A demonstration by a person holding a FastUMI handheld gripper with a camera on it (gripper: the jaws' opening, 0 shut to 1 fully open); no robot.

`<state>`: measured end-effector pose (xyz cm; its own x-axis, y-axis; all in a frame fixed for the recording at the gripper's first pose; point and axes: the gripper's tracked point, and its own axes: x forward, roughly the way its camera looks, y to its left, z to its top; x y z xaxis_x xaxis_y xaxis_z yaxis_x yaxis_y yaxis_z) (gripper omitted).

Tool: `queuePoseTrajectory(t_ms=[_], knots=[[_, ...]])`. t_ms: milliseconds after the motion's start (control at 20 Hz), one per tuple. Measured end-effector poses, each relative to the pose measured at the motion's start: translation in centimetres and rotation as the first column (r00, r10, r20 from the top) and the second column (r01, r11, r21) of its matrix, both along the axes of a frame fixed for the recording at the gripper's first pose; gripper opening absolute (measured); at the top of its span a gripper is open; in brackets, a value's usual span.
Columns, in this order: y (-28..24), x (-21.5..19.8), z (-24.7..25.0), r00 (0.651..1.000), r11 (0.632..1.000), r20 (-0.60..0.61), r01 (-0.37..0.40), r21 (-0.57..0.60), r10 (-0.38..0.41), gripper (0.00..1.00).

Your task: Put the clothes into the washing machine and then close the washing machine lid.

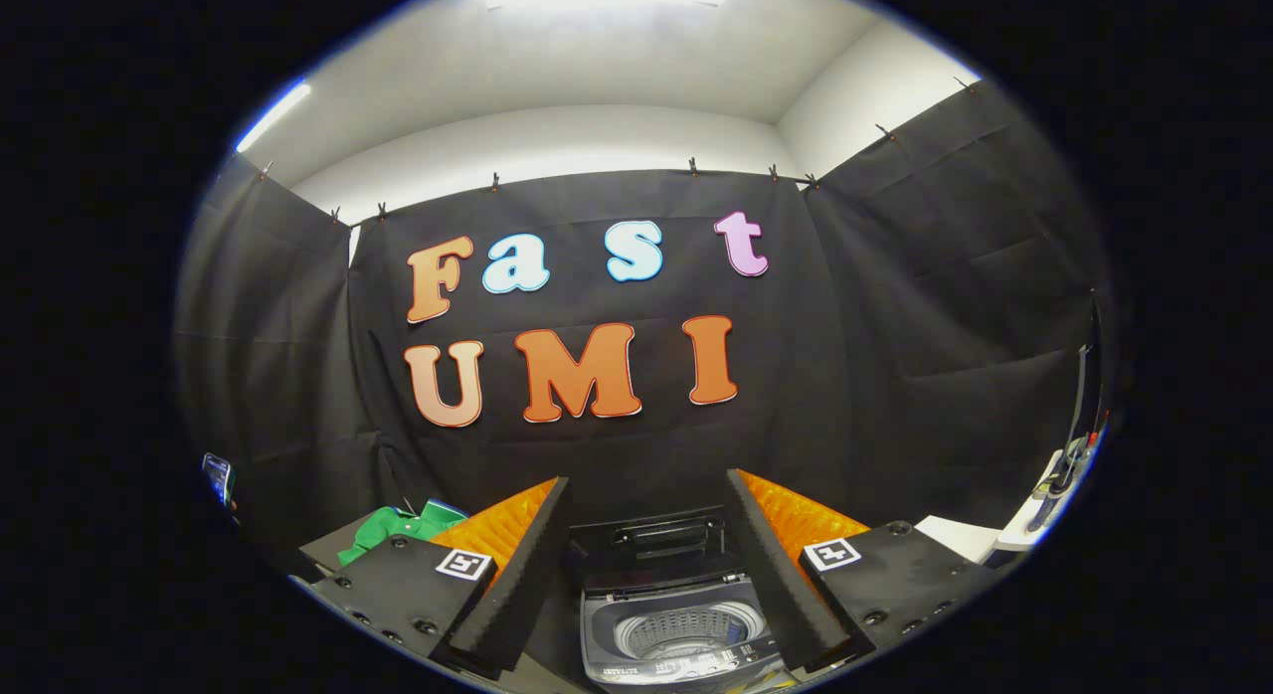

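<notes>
A small washing machine [676, 629] stands between and just beyond my fingers, its lid [651, 540] raised upright at the back and its drum [686, 629] showing. A green garment [398, 528] lies on a dark surface to the left of the machine, beyond my left finger. My gripper [646, 575] is open, fingers spread wide with nothing between them, held above and in front of the machine.
White equipment with cables [1064, 475] stands at the far right beside a white surface [955, 535]. A small device with a screen [217, 475] sits at the far left. Black cloth walls close in the back and both sides.
</notes>
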<state>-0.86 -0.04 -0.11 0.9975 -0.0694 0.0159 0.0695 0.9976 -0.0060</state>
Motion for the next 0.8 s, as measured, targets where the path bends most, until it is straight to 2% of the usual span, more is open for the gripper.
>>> queuePoseTrajectory(t_ms=[450,650,800], knots=[[1.2,0.6,-1.4,1.0,0.998,-0.015,0.001,-0.061,-0.002,0.98],[3.2,1.4,-2.9,0.998,0.999,-0.033,-0.054,0.003,0.055,0.98],[4.1,1.9,-3.8,0.995,0.996,-0.043,-0.088,-0.025,0.087,0.98]])
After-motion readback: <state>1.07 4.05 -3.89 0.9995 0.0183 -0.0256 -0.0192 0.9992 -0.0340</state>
